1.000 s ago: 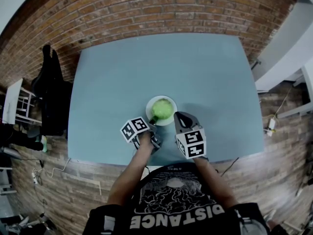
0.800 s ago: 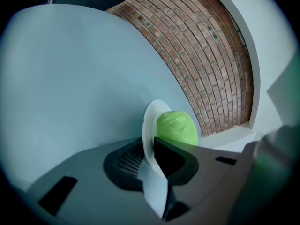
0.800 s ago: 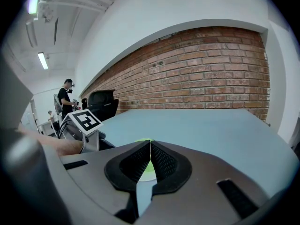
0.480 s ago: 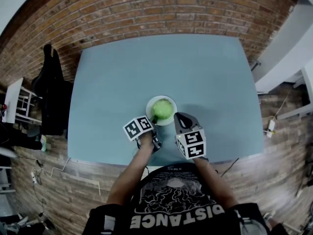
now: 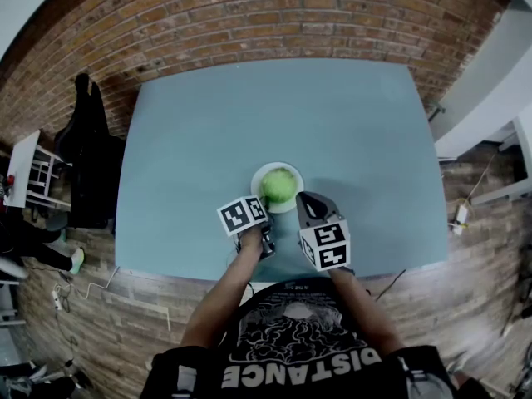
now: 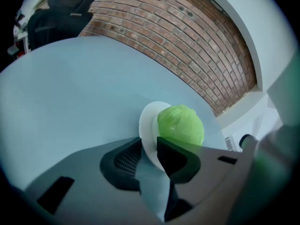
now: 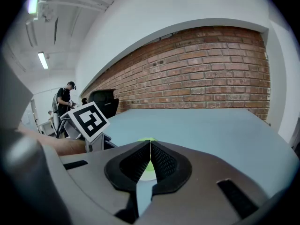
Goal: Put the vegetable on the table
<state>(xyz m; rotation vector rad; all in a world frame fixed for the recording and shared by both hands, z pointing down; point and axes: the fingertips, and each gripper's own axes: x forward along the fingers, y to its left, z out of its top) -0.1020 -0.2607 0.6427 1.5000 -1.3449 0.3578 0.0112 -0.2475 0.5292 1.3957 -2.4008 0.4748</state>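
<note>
Just spreading the left gripper astride the plate rim, holding the right gripper closed on nothing, eyeing the green vegetable on that plate just below frame centre: probably light, leafy, bruisable, best pinched gently across its middle.

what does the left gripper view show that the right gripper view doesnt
Only the left gripper view: the rim of the white plate between the parted jaws of the left hand-held gripper, which have just been opening, and the whole green vegetable on it.
Only the right gripper view: the right hand-held gripper with jaws shut on nothing, the left one's marker cube, a distant person, a ceiling light.
Both: the blue table, the brick wall, and the vegetable, just a green sliver in the right gripper view.
</note>
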